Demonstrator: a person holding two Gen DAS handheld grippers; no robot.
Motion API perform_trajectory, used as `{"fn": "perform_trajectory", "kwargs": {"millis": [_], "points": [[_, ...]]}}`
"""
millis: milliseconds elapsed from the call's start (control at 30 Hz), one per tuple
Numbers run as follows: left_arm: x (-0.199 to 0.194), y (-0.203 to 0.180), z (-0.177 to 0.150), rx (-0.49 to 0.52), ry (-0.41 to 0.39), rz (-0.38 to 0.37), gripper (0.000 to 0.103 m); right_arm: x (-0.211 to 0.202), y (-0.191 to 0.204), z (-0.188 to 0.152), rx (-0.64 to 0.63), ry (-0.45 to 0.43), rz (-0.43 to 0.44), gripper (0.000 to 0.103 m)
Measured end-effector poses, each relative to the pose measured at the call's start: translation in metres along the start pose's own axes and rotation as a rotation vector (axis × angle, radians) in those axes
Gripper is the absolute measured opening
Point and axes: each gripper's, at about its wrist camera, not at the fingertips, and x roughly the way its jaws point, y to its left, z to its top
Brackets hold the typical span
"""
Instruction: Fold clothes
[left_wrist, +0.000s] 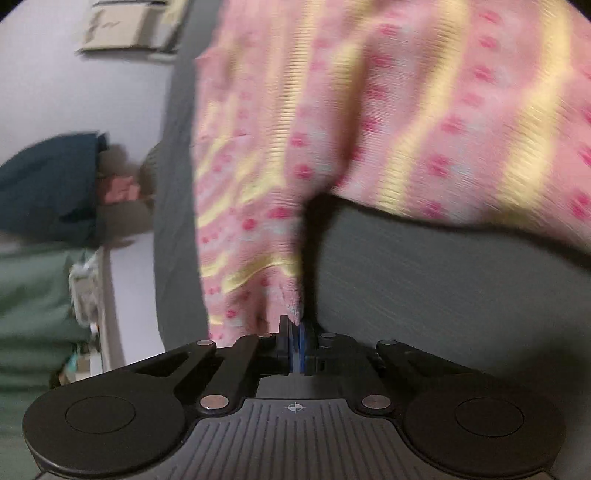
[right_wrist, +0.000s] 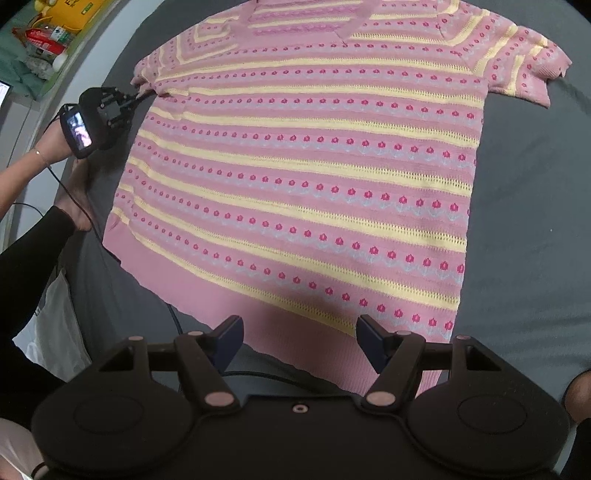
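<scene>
Pink striped knit top (right_wrist: 306, 166) lies spread flat, front up, on the dark grey surface (right_wrist: 524, 221). Left hand-held gripper (left_wrist: 295, 332) is clamped on the edge of the left sleeve (right_wrist: 147, 79), cloth pinched between its pads. Right hand-held gripper (right_wrist: 299, 339) hangs wide open over the bottom hem (right_wrist: 295, 339), holding nothing. Likely a sleeve fold-in: carry it low across the chest, keep the body from dragging, and lay the crease straight.

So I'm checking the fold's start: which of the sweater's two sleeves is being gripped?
The sleeve on the image-left side of the right wrist view; the left gripper has its jaws shut on its edge. The other sleeve lies flat and untouched.
</scene>
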Motion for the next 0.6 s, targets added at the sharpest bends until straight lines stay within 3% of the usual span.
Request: {"fn": "perform_trajectory", "kwargs": {"millis": [67,233,400,467,500,567,600], "points": [[-0.006,-0.007,0.000,0.050,0.012,-0.012,0.002,-0.001,0.001,0.000,-0.010,-0.004,0.008,0.067],[-0.039,0.001,-0.017,-0.025,0.006,-0.042,0.002,0.008,0.003,-0.002,-0.016,0.025,0.011,0.067],[-0.017,-0.004,-0.016,-0.107,0.092,-0.104,0.004,0.001,0.009,-0.008,-0.037,0.008,-0.010,0.067],[-0.015,-0.005,-0.016,-0.131,0.094,-0.097,0.004,-0.007,0.013,-0.009,-0.067,-0.017,-0.025,0.067],[-0.017,-0.004,-0.017,-0.140,0.096,-0.090,0.010,-0.011,0.015,-0.009,-0.083,-0.030,-0.032,0.067],[-0.029,-0.001,-0.021,-0.163,0.079,-0.081,0.046,-0.018,0.021,-0.009,-0.122,-0.054,-0.044,0.067],[-0.041,0.000,-0.025,-0.170,0.051,-0.083,0.078,-0.021,0.023,-0.009,-0.140,-0.065,-0.048,0.067]]}}
